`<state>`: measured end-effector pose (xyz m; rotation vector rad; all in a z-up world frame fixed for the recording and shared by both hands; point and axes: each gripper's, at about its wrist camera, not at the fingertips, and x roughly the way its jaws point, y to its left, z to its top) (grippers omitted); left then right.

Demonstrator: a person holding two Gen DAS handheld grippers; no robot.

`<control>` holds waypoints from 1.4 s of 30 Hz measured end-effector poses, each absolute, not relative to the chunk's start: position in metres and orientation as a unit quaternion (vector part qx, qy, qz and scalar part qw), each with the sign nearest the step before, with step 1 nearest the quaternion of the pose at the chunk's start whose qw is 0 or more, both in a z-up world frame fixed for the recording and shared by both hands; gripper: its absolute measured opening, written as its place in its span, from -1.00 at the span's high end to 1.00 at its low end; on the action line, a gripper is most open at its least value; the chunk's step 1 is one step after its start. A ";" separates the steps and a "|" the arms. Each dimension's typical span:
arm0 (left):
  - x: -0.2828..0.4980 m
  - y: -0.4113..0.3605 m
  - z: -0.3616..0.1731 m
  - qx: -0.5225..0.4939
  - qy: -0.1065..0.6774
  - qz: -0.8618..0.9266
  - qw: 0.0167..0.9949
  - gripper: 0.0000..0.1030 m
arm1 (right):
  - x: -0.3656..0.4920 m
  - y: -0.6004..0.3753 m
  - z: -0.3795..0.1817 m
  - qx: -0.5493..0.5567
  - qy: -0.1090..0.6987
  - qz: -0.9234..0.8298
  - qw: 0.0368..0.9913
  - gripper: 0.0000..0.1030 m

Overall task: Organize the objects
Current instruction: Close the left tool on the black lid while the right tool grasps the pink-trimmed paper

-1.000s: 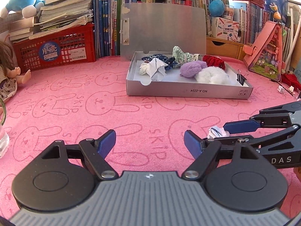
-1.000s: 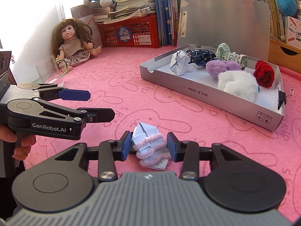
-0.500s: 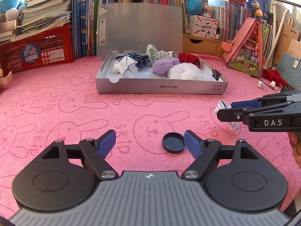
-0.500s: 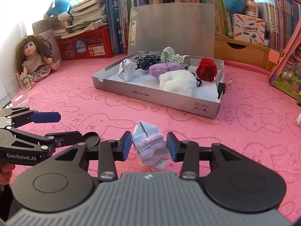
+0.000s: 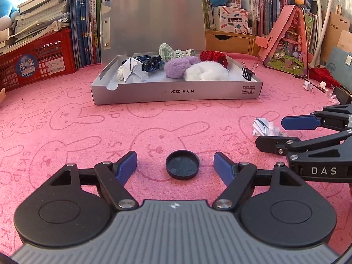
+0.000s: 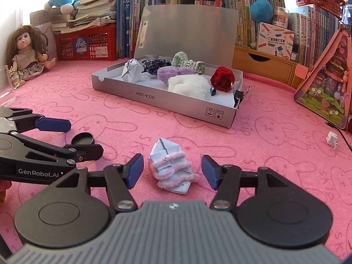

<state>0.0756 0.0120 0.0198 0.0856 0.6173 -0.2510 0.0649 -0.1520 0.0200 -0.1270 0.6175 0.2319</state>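
Note:
A folded white paper piece wrapped in fuzzy pink cord (image 6: 172, 172) lies on the pink bunny mat, between the fingers of my right gripper (image 6: 172, 171). Those jaws are opening and the pads stand clear of the paper. A small round black cap (image 5: 182, 167) lies on the mat between the fingers of my left gripper (image 5: 175, 167), whose jaws are closing a little but do not touch it. The grey open box (image 5: 176, 92) further back holds a folded paper, dark cloth, checked cloth and purple, white and red fluffy pieces. In the left wrist view the right gripper (image 5: 292, 132) reaches in beside the paper piece (image 5: 265, 127).
A red crate (image 6: 88, 44) with stacked books, a doll (image 6: 27, 52) and a glass (image 6: 5, 85) stand at the left. Books and a wooden drawer unit (image 6: 264, 66) line the back. A pink toy house (image 6: 327, 83) leans at the right, with a small paper scrap (image 6: 332, 139) near it.
The right gripper's jaws have spread apart and let go of the pink-wrapped paper, which now rests on the mat. The left gripper has shifted so that the black cap sits between its fingers.

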 end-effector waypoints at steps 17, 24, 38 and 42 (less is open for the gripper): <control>0.076 0.013 0.019 0.041 0.300 -0.126 0.945 -0.54 | 0.063 -0.153 0.015 -0.026 0.298 0.118 0.947 -0.31; 0.076 0.013 0.019 0.040 0.300 -0.127 0.945 -0.54 | 0.065 -0.142 0.014 -0.033 0.305 0.095 0.947 -0.10; 0.076 0.014 0.019 0.039 0.300 -0.127 0.945 -0.53 | 0.057 -0.134 0.017 -0.077 0.299 0.080 0.948 -0.12; 0.076 0.015 0.019 0.030 0.300 -0.128 0.945 -0.53 | 0.055 -0.125 0.018 -0.092 0.294 0.074 0.949 0.10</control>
